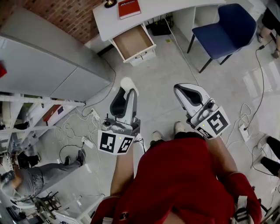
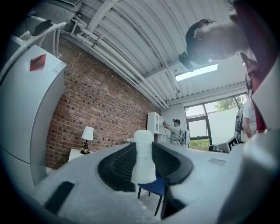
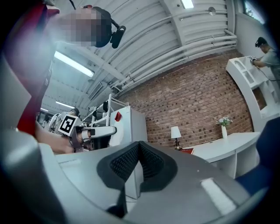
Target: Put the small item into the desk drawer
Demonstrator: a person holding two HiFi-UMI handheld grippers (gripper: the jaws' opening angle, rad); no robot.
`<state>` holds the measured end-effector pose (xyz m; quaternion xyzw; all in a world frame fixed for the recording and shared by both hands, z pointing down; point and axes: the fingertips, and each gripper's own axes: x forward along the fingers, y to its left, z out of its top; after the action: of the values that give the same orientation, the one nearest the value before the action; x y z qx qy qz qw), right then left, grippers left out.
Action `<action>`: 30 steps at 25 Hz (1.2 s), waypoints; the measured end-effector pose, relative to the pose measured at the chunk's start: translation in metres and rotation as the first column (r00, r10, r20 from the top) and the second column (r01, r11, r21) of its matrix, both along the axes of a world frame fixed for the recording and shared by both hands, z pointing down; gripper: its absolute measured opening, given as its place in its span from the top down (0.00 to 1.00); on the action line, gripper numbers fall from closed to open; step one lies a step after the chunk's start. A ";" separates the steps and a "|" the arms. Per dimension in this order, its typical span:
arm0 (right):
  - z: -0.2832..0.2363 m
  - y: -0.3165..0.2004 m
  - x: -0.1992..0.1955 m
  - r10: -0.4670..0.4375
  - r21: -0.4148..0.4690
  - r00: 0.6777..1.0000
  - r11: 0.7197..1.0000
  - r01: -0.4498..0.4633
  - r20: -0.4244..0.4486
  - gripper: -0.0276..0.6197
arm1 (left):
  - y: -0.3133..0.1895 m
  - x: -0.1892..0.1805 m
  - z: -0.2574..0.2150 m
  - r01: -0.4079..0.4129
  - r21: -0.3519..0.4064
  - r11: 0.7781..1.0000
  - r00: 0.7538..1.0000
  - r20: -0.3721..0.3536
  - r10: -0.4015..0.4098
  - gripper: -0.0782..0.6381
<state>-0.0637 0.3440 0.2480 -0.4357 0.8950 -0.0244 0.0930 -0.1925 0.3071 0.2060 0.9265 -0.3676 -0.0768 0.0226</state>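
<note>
Biggest thing near you is the grey cabinet (image 1: 48,57), off to the left of your left tongs (image 1: 126,92). The white desk (image 1: 175,6) sits well ahead of both tongs, against the brick wall. A blue chair (image 1: 225,28) stands ahead and to the right of your right tongs (image 1: 183,89). The desk drawer (image 1: 132,42) is pulled open and looks empty, straight ahead of the left tongs and still well apart from them. A red book (image 1: 129,8) lies on the desk, just past the drawer.

Your left tongs are clamped on the small white item (image 2: 143,155). It stands upright between the pads and pokes out past the tips. Your right tongs are closed with nothing in them, held beside the left ones over the floor.
</note>
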 end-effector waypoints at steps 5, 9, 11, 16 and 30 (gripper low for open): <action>0.010 -0.002 0.044 0.028 -0.007 1.000 1.000 -0.028 0.013 0.94 | -0.009 0.035 0.008 0.005 -0.013 1.000 1.000 0.009 -0.005 0.72; 0.012 -0.005 0.076 0.035 -0.009 0.999 0.999 -0.035 0.023 0.94 | -0.020 0.059 0.006 0.017 -0.018 1.000 1.000 0.012 -0.017 0.72; 0.014 -0.010 0.088 0.034 -0.013 0.999 0.999 -0.034 0.021 0.94 | -0.029 0.067 0.007 0.031 -0.028 0.999 0.999 0.009 -0.031 0.72; 0.020 -0.028 0.111 0.033 -0.024 0.999 0.999 -0.032 0.017 0.94 | -0.057 0.082 0.019 0.064 -0.064 0.996 0.998 0.018 -0.063 0.72; 0.045 -0.150 0.140 0.021 -0.060 0.999 0.998 -0.024 -0.042 0.94 | -0.209 0.090 0.099 0.143 -0.198 0.970 0.990 0.028 -0.140 0.72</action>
<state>0.0766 0.1939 0.2925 -0.4487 0.8906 -0.0412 0.0615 -0.1022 0.0976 0.3047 0.8915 -0.4388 -0.0347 0.1072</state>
